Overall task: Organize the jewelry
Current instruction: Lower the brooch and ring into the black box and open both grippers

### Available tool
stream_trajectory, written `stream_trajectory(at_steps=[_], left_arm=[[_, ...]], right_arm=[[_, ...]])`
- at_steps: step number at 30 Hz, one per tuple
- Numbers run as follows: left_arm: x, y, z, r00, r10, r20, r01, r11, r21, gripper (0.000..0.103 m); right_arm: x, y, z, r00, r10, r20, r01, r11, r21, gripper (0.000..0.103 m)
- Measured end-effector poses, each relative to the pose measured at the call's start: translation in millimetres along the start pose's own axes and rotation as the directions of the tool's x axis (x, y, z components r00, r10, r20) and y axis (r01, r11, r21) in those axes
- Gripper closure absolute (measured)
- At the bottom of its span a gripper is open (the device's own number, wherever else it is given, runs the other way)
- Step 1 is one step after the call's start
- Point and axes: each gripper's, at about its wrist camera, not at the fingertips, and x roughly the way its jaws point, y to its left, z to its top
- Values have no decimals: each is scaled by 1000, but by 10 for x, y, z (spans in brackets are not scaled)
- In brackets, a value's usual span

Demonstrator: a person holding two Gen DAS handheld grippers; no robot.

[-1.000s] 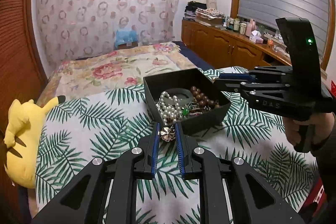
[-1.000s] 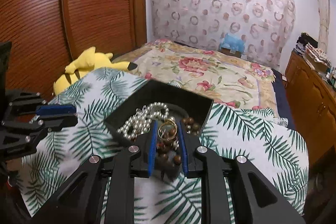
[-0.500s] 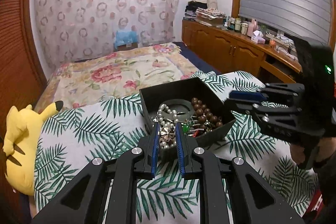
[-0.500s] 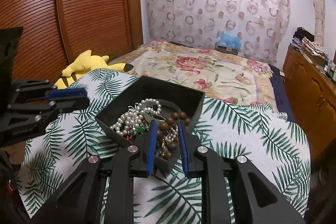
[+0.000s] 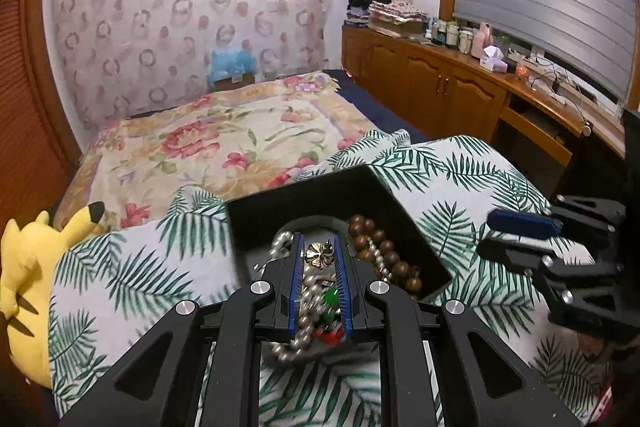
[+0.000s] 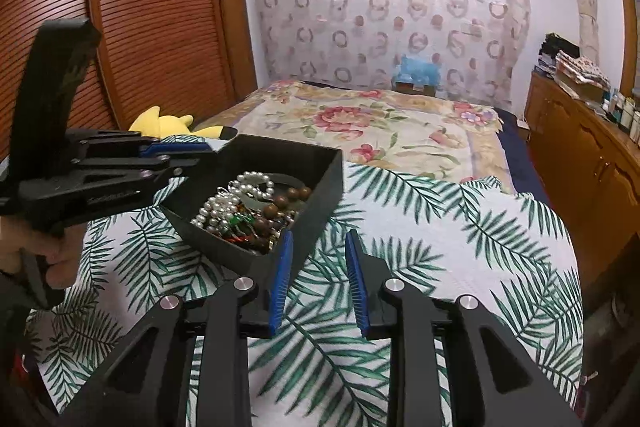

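A black open box [image 5: 340,187] [image 6: 320,163] sits on the palm-leaf cloth and holds a pearl string [image 6: 224,207], brown wooden beads [image 5: 384,247] and small green and red pieces. My left gripper [image 5: 318,253] is shut on a gold flower-shaped earring [image 5: 318,254] and holds it over the inside of the box. In the right wrist view the left gripper [image 6: 176,157] reaches over the box's left rim. My right gripper [image 6: 318,247] is open and empty, just off the box's near right corner; it also shows in the left wrist view [image 5: 520,231].
The palm-leaf cloth [image 6: 440,227] covers the near end of a bed with a floral quilt [image 6: 360,123]. A yellow plush toy [image 5: 28,267] lies at the left edge. Wooden cabinets [image 5: 440,87] with clutter run along the right wall, a slatted wooden door [image 6: 140,7] on the left.
My left gripper carried the flower earring forward from in front of the box to over its inside. My right gripper opened and drew back out of the box, leaving the beads there.
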Motion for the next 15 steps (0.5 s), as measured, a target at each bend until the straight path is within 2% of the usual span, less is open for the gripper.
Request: stream_trajectory(at_steps=[7,15], left_arm=[[217,-91,128,1000,1,-21,0,1000,8,89],[265,-71,203,1000,18,-17,-18,1000,-17,86]], right_arm=[[-33,-152,-90,1000,-16,-3,16,999,28,73],[-65,-208,-137,1000,-21,2,21,999,43,73]])
